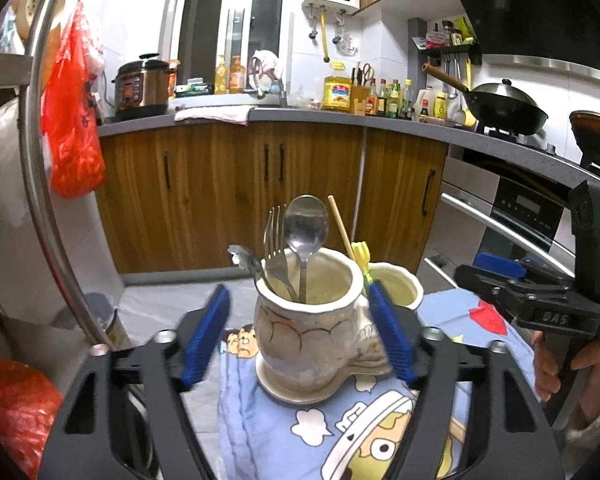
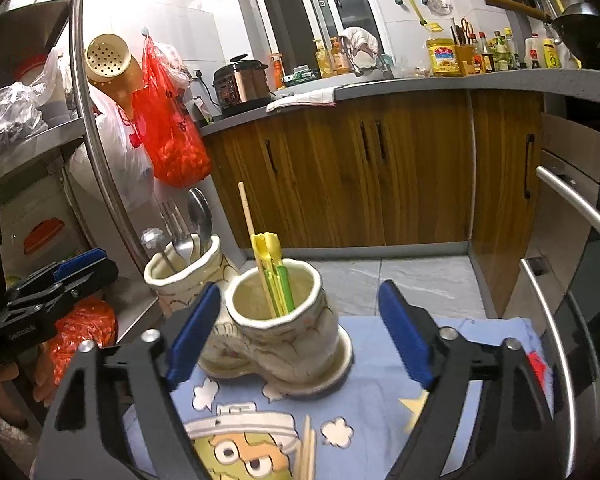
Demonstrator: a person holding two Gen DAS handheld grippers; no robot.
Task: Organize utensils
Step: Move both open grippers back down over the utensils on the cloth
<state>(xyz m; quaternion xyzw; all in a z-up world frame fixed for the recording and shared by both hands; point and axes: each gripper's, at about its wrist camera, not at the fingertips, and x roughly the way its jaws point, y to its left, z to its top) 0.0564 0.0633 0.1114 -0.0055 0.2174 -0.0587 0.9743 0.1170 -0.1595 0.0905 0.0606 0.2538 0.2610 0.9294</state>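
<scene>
Two cream ceramic holders stand joined on a blue cartoon cloth. The left holder contains a fork, a spoon and a third metal utensil. My left gripper is open around it, pads clear of its sides. The right holder holds a wooden chopstick and yellow-green chopsticks. My right gripper is open, that holder between its blue pads without contact. A wooden chopstick pair lies on the cloth near the camera.
A steel rack post with red bags rises at the left. Wooden cabinets and a grey counter cross the back. Oven handles run along the right. A person's hand grips the right tool.
</scene>
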